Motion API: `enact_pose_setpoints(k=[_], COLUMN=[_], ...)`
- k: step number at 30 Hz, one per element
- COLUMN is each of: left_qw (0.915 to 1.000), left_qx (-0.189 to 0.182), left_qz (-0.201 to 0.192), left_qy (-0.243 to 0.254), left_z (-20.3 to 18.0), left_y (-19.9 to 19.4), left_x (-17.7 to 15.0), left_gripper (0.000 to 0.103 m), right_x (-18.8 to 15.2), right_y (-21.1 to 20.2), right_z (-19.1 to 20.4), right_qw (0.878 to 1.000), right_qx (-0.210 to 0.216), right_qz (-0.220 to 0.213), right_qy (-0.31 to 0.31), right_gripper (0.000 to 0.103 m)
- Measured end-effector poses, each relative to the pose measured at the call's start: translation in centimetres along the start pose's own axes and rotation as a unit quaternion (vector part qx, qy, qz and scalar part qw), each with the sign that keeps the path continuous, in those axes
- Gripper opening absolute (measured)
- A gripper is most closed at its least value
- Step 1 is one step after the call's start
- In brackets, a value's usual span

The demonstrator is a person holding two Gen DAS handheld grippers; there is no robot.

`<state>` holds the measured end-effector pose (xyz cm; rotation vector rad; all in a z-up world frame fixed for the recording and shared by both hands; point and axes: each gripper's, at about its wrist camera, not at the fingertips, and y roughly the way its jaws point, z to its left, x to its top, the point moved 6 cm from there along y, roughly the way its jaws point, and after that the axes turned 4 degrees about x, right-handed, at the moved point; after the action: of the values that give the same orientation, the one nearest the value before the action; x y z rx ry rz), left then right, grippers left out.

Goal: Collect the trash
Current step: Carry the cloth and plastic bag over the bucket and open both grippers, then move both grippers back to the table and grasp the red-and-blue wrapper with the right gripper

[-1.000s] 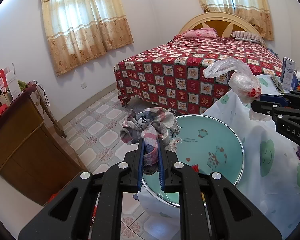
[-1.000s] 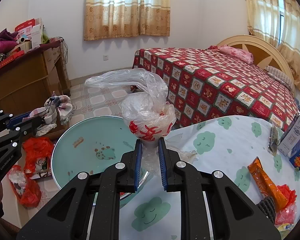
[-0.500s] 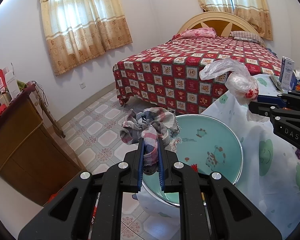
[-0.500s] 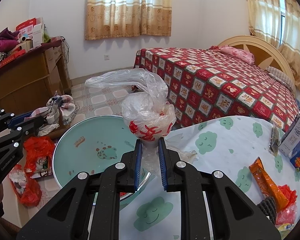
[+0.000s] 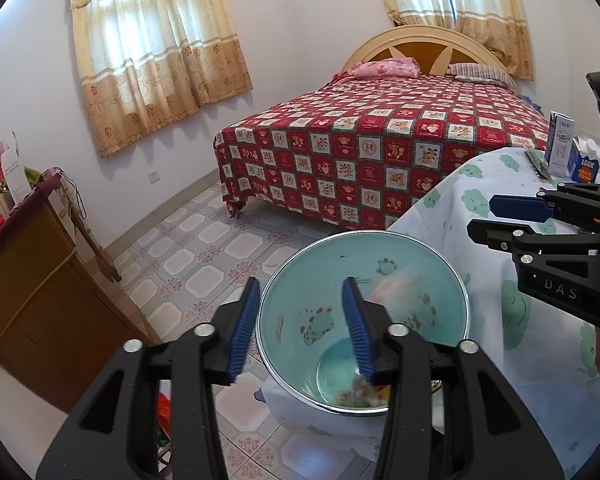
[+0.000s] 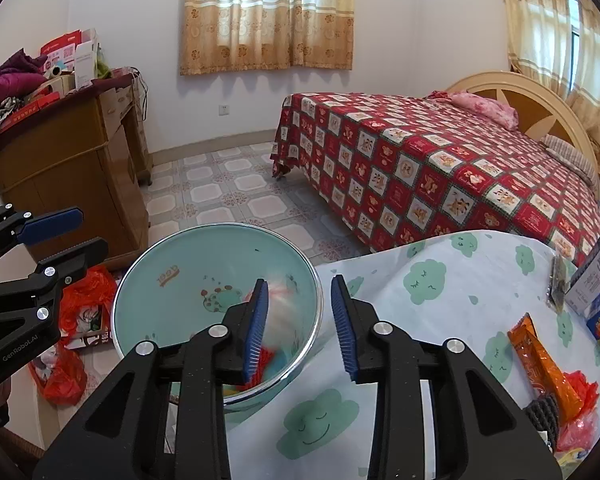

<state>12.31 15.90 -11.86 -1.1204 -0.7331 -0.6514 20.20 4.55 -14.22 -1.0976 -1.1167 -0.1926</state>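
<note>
A teal basin point(image 5: 288, 308) point(image 6: 148, 280) with cartoon prints stands at the table's edge. My left gripper point(image 5: 300, 328) is open and empty above its near rim. The plaid rag point(image 5: 356, 394) lies blurred at the basin's bottom. My right gripper point(image 6: 300, 328) is open and empty over the basin's right rim; it also shows in the left wrist view point(image 5: 496, 220). The clear plastic bag point(image 6: 278, 312) with red print is a blur falling inside the basin, also visible in the left wrist view point(image 5: 396, 284).
The table point(image 6: 440, 304) has a white cloth with green clouds. On it lie an orange wrapper point(image 6: 540, 360), red plastic point(image 6: 578, 424) and cartons point(image 6: 596, 284). Red bags point(image 6: 80, 300) lie on the floor. A wooden cabinet point(image 6: 72, 168) stands left, a bed point(image 6: 440, 160) behind.
Both grippers opened. The plaid rag dropped from the left gripper into the basin, and the plastic bag dropped from the right gripper into the basin.
</note>
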Motion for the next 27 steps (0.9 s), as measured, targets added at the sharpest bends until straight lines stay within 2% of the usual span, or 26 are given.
enact_pose_setpoints(k=[18,23,27], left_qw=[1.0000,1.0000,0.9999], left_qx=[0.002,0.003,-0.005], left_qz=[0.002,0.004,0.008], left_qy=[0.000,0.002,0.005], left_z=[0.2,0.4,-0.1], left_y=[0.2,0.2,0.2], left_x=[0.0,-0.1,-0.7], left_gripper=[0.048,0.060,0.061], right_x=[-0.3,-0.5,-0.9], right_y=[-0.1,-0.8,-2.9], right_z=[-0.1,-0.1,-0.8], right_qw=[1.000,1.000,0.999], right_qx=[0.000,-0.007,-0.025], right_qz=[-0.001,-0.003,-0.011], right_qy=[0.004,0.011,0.019], right_gripper=[0.037,0.040,0.042])
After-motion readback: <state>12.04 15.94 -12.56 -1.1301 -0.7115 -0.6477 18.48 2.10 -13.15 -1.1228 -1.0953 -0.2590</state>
